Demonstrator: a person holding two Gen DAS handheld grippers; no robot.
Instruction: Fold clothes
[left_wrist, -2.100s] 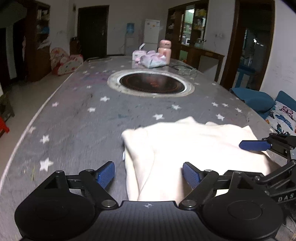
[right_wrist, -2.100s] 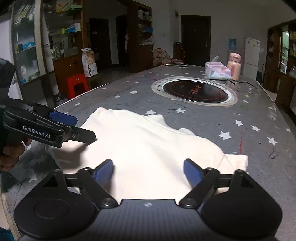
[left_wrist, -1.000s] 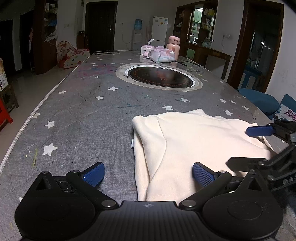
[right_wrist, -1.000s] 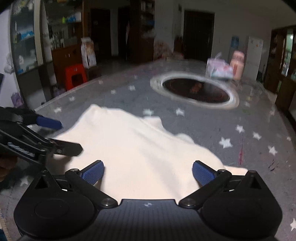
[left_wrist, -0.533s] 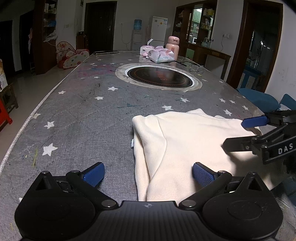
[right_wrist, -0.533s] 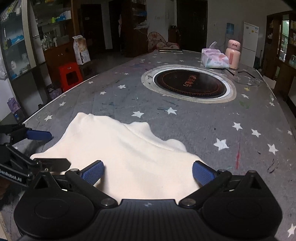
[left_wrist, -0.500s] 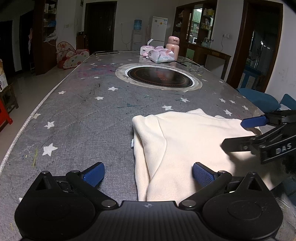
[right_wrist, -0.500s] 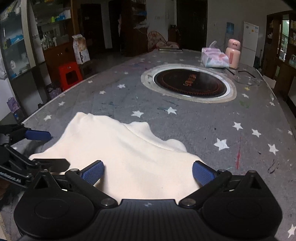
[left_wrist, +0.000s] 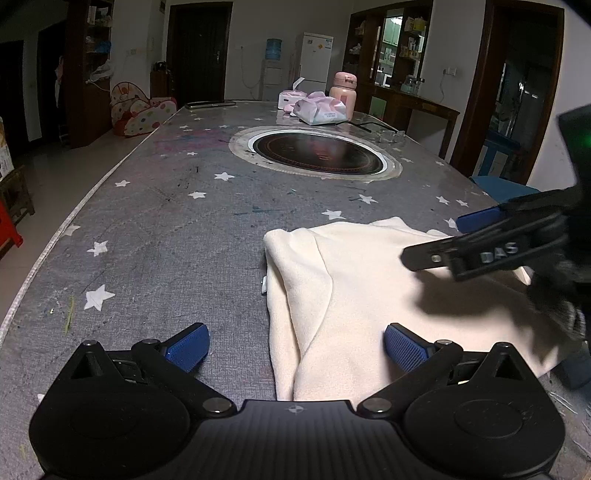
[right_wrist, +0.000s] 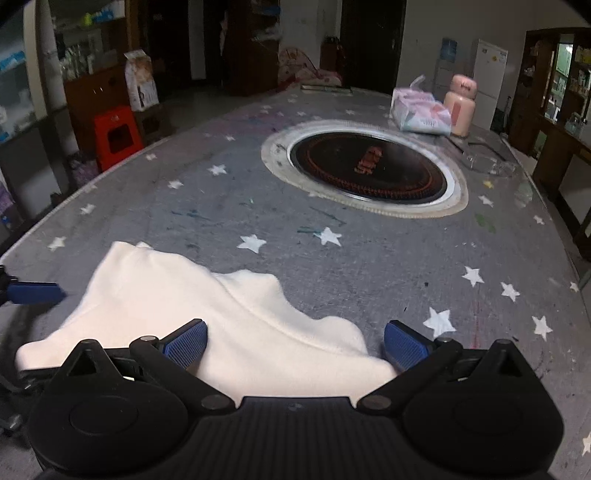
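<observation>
Lying folded, cream garment (left_wrist: 369, 288) leaves grey table (left_wrist: 166, 229) bare leftward.

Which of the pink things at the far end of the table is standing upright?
The pink bottle with the rounded lid stands upright. The tissue pack beside it lies low and crumpled on the table, and so does the wipes packet behind it.

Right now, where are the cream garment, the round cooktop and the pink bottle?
cream garment (left_wrist: 369, 295), left wrist view, on its flat middle.
round cooktop (left_wrist: 317, 153), left wrist view, on its dark glass centre.
pink bottle (right_wrist: 460, 107), right wrist view, on its body, beside the tissue pack.
</observation>
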